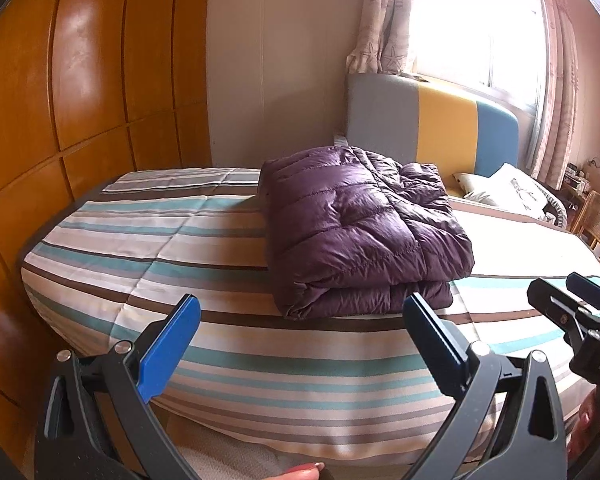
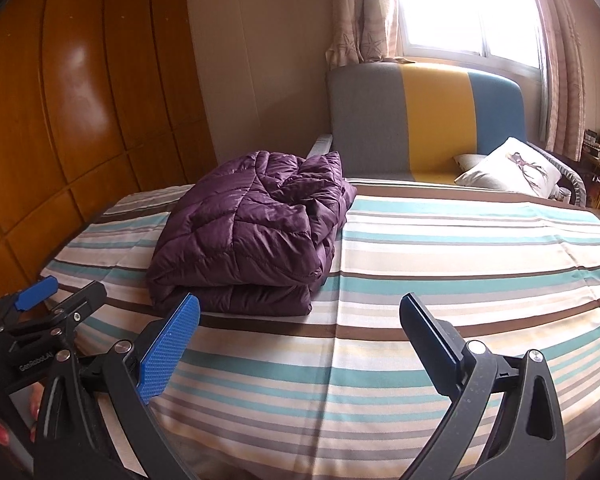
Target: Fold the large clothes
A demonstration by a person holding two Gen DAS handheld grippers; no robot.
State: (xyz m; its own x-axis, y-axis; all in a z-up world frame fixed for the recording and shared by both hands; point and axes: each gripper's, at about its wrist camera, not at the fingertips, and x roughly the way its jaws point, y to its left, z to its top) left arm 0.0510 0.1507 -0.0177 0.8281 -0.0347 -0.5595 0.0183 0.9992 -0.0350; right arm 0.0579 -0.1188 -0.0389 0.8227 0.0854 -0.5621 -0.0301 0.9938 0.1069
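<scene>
From the left wrist, the left tool [image 1: 300, 344] hangs with its blue pads spread wide and nothing between them, above the near edge of the bed [image 1: 228, 344]. On the striped cover sits the purple down jacket [image 1: 364, 232], folded into a thick bundle. A glossy wooden wardrobe [image 1: 80, 80] fills the left wall; a grey, yellow and blue headboard [image 1: 432, 120] stands under the curtained window [image 1: 480, 20].

From the right wrist, the right tool [image 2: 300, 344] is likewise wide apart and empty. The jacket lies left of centre, and a white pillow [image 2: 508, 168] rests by the headboard.

Glossy quilted jacket [image 1: 364, 224], lacquered wooden wardrobe [image 1: 92, 80]
</scene>
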